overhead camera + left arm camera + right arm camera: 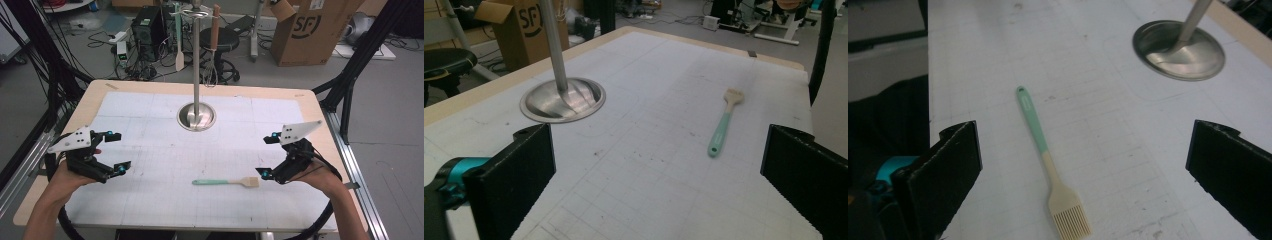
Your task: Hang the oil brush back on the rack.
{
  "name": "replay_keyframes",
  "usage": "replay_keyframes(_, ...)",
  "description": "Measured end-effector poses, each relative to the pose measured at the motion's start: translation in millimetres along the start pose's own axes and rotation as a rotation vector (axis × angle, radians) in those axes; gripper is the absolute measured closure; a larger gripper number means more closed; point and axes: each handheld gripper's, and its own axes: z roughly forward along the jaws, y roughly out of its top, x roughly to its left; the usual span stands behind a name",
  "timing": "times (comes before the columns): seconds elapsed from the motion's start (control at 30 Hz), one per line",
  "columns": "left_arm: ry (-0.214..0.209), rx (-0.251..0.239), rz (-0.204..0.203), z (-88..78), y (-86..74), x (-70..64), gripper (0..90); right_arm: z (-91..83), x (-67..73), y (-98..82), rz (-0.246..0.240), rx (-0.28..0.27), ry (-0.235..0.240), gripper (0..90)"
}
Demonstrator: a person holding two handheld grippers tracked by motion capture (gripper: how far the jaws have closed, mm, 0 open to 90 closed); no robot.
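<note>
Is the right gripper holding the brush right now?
No, the brush lies flat on the table between the right gripper's wide-open jaws, untouched.

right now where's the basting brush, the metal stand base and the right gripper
basting brush (1043,145), right gripper view, where the green handle meets the cream part
metal stand base (187,119), high view, bare left part of the round dish
right gripper (269,156), high view, midway between its open jaws' tips

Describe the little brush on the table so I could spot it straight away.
Start at the steel stand rising from its round base in the middle of the white table. Come toward the near edge: the brush lies flat, beside the right gripper. It is the one loose thing on the table, with a mint-green handle and cream bristles.
</note>
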Motion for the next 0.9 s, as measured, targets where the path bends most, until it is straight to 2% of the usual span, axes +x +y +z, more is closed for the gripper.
replay_keyframes(0.1, -0.002, 0.001, 0.000, -0.4, -0.5, 0.6, 1.7, 10.2, -0.7, 7.0, -0.018, 0.041, 0.036, 0.0)
replay_keyframes(0.43, -0.002, 0.005, -0.005, 0.6, -1.3, 0.5, 1.6, 50.0, 2.9, 24.7, -0.092, 0.191, 0.097, 0.0)
replay_keyframes(0.9, 0.004, 0.010, 0.003, 1.2, -1.2, 1.1, 1.7, 91.2, 13.8, 46.3, -0.177, 0.296, 0.138, 0.0)
